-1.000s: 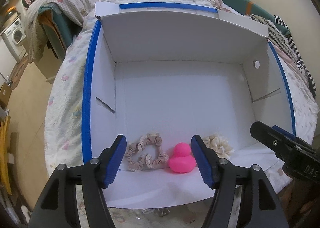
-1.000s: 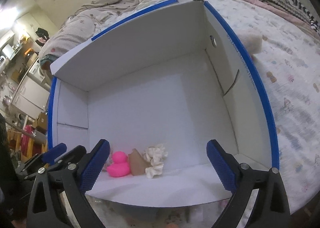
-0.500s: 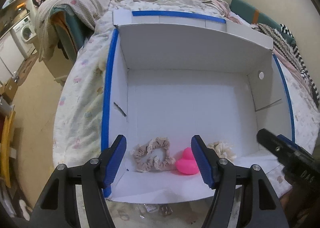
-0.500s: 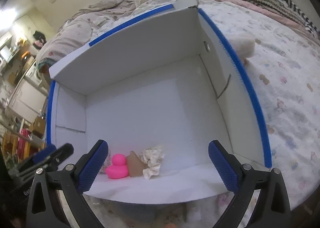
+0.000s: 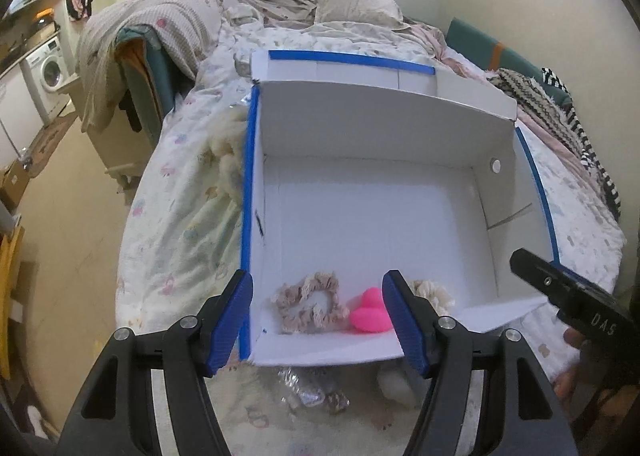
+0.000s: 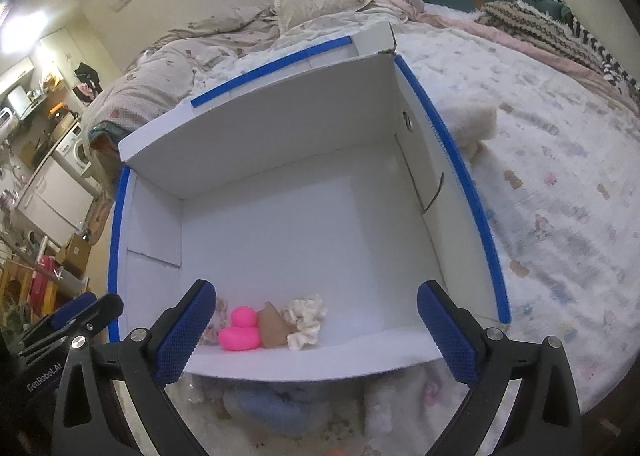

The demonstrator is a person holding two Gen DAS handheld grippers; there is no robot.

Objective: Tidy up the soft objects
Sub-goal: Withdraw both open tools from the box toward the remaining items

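A white cardboard box (image 5: 360, 216) (image 6: 304, 224) with blue-taped edges lies open on the bed. Along its near wall rest a beige scrunchie (image 5: 310, 306), a pink rubber duck (image 5: 370, 312) (image 6: 239, 330), a tan cone-shaped piece (image 6: 272, 324) and a cream scrunchie (image 5: 434, 292) (image 6: 305, 320). My left gripper (image 5: 320, 322) hovers open above the near wall, nothing between its fingers. My right gripper (image 6: 316, 330) is also open and empty above the same wall; it shows at the right edge of the left wrist view (image 5: 568, 296). In front of the box lie a blue soft item (image 6: 272, 408) and a white fluffy one (image 5: 394, 386).
A cream plush (image 5: 226, 148) leans on the box's left outer wall, and another plush (image 6: 476, 122) lies on the bedspread to the right. Crumpled foil wrappers (image 5: 308, 392) sit before the box. Pillows and blankets pile at the bed's far end; a floor drop lies left.
Both grippers have pulled back and risen from the box, so more of the bed and the box's near flap shows. The items in the box have not moved.
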